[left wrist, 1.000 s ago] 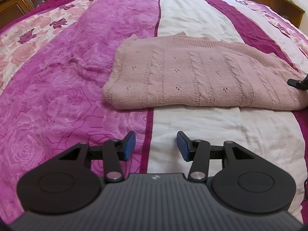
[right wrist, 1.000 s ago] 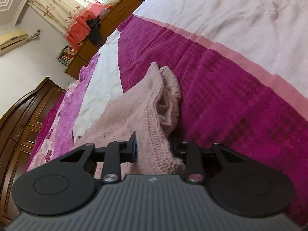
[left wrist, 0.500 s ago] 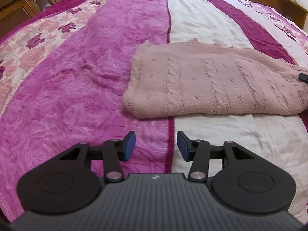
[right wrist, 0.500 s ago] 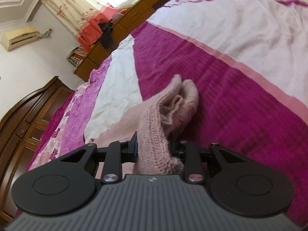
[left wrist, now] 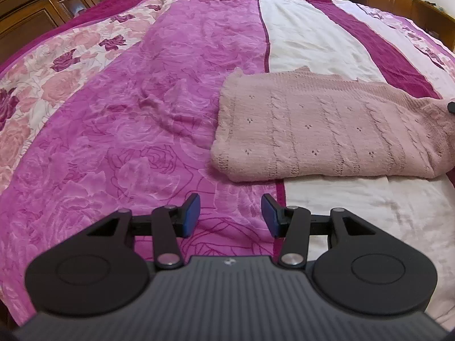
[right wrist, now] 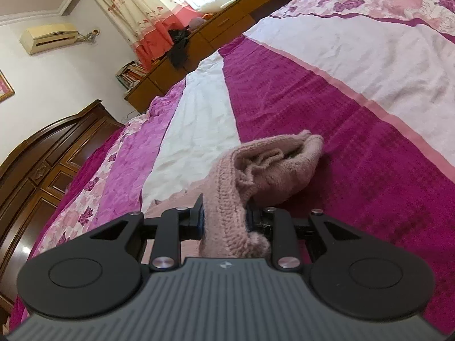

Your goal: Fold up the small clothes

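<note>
A pale pink knitted sweater [left wrist: 327,125] lies folded into a flat rectangle on the bed, right of centre in the left wrist view. My left gripper [left wrist: 230,216] hovers open over the bedspread, short of the sweater's near left corner, with nothing between its blue pads. My right gripper [right wrist: 224,217] is shut on the sweater's ribbed edge [right wrist: 224,193] at its right end, and that end is lifted and bunched [right wrist: 278,162]. A dark tip of the right gripper [left wrist: 451,106] shows at the right border of the left wrist view.
The bed carries a bedspread [left wrist: 128,142] with magenta, floral and white stripes. Dark wooden wardrobes [right wrist: 42,164] stand along one side. A low wooden cabinet [right wrist: 233,8] with books and clothes runs under a curtained window. An air conditioner [right wrist: 48,38] hangs on the wall.
My left gripper has drifted left and back, so the sweater now sits further right in its view. My right gripper has pulled the sweater's held end up and along the bed, still clamped.
</note>
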Demonstrator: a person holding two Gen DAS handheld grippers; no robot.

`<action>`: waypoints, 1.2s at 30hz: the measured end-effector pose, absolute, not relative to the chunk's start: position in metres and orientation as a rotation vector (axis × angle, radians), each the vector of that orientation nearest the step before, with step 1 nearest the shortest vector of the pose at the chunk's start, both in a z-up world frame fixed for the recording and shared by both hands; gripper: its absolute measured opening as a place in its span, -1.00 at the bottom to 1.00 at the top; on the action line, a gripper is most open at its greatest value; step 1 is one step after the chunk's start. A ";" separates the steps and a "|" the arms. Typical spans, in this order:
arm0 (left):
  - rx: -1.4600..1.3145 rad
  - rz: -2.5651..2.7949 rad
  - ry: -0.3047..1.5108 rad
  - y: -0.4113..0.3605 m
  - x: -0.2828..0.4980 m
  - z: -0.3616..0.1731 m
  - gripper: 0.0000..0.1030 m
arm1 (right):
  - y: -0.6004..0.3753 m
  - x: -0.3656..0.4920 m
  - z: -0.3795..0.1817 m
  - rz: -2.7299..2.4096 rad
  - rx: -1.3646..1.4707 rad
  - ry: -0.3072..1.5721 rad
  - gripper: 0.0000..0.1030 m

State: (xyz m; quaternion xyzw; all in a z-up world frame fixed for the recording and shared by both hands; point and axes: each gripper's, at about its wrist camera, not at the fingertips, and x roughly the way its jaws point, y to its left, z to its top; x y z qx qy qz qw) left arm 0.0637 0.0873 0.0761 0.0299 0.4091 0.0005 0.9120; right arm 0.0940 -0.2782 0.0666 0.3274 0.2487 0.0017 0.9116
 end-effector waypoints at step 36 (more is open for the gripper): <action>0.038 0.069 0.735 0.153 0.070 0.111 -0.04 | -0.103 0.138 0.145 0.302 0.443 0.468 -0.47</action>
